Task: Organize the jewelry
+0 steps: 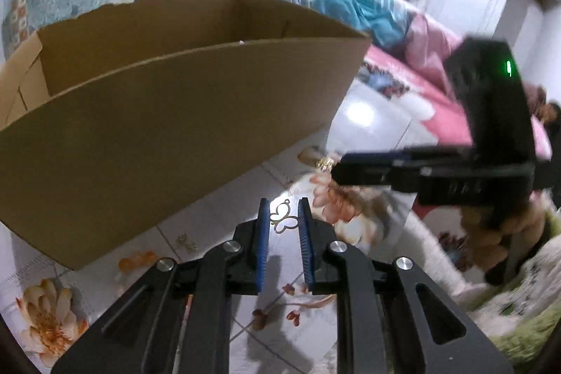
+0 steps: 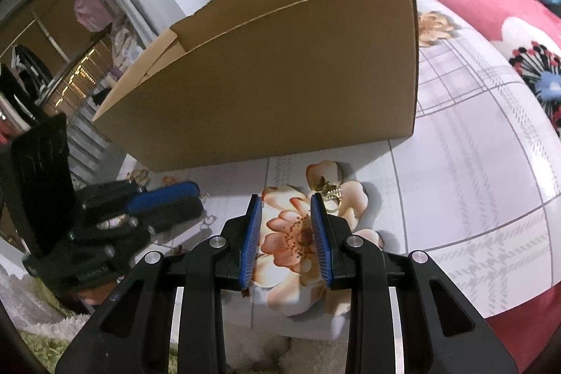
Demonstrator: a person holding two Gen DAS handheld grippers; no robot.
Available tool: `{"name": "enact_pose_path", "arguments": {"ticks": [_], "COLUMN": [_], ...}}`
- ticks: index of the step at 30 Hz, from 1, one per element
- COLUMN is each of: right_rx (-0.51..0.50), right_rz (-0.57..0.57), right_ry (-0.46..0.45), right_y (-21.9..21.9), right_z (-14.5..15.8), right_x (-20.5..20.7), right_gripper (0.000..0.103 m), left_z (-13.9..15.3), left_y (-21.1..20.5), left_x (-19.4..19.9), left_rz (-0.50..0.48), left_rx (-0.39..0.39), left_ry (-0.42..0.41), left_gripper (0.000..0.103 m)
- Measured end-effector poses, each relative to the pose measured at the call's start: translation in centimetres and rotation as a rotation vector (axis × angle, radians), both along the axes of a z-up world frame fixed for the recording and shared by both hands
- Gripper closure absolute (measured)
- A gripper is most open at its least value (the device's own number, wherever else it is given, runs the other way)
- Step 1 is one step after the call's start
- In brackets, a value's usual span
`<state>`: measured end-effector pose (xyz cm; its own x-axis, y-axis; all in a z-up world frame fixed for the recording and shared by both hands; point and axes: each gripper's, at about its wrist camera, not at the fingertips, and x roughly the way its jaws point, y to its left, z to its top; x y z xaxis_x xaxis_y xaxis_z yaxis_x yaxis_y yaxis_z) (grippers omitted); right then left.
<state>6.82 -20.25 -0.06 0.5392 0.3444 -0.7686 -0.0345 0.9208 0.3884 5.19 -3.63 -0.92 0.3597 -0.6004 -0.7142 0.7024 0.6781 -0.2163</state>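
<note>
Two grippers hang over the flowered bedsheet (image 2: 473, 163), and the jewelry lies just beyond their tips. Start close in: the left gripper (image 1: 284, 216) has its blue pads standing a narrow gap apart, nothing pinched, and the butterfly pendant (image 1: 284, 217) shows flat on the sheet right in that gap, a shade past the fingertips. Its little hanging loop points away toward the cardboard box (image 1: 157, 114), so its long axis runs roughly along the fingers, wings spreading out toward each pad. That, I'd judge, is the relation that matters: the pendant sits dead ahead and below, so a short drop puts the pads either side of the wings.

Over on the other side, the right gripper (image 2: 285, 211) also has its jaws parted, a little wider, holding nothing. The gold ring (image 2: 329, 195) lies just beyond its right-hand pad, slightly off to that side, on a printed flower. The ring's facing is too small to tell.

Each gripper is clearly nearer its own piece. An orange bead piece (image 1: 138, 260) rests by the box's near wall. Farther back, the box stands open-topped.
</note>
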Motion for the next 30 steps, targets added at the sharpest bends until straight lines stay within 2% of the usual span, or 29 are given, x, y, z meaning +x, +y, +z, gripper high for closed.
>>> {"name": "enact_pose_path", "arguments": {"ticks": [6,14,21,27,30], "right_rx": [-0.002,0.006,0.009,-0.065,-0.117], "right_rz": [0.002,0.037,0.189,0.301,0.322], "right_ry": [0.003,-0.004,-0.035,-0.069,-0.069], "right_y": [-0.1,0.7,4.9,9.2,10.4], "right_z": [-0.2,-0.2,-0.6,-1.0,-1.4], "right_x": [0.1,0.9,3.2,4.7,5.2], "right_gripper": [0.074,0.074,0.074,0.075,0.08], "left_z": [-1.4,-0.4,0.7,1.2,1.1], "left_y": [0.2,2.0,5.8,8.4,9.1], "left_x": [-0.6,-0.9,-1.6,-1.7,-1.5], "left_rz": [-0.033,0.023,0.151,0.227,0.242], "left_rx": [0.093,0.065,0.046,0.028,0.021], "left_ry": [-0.037,-0.039,-0.041,-0.049,-0.05], "left_gripper": [0.087,0.087,0.087,0.087,0.087]}}
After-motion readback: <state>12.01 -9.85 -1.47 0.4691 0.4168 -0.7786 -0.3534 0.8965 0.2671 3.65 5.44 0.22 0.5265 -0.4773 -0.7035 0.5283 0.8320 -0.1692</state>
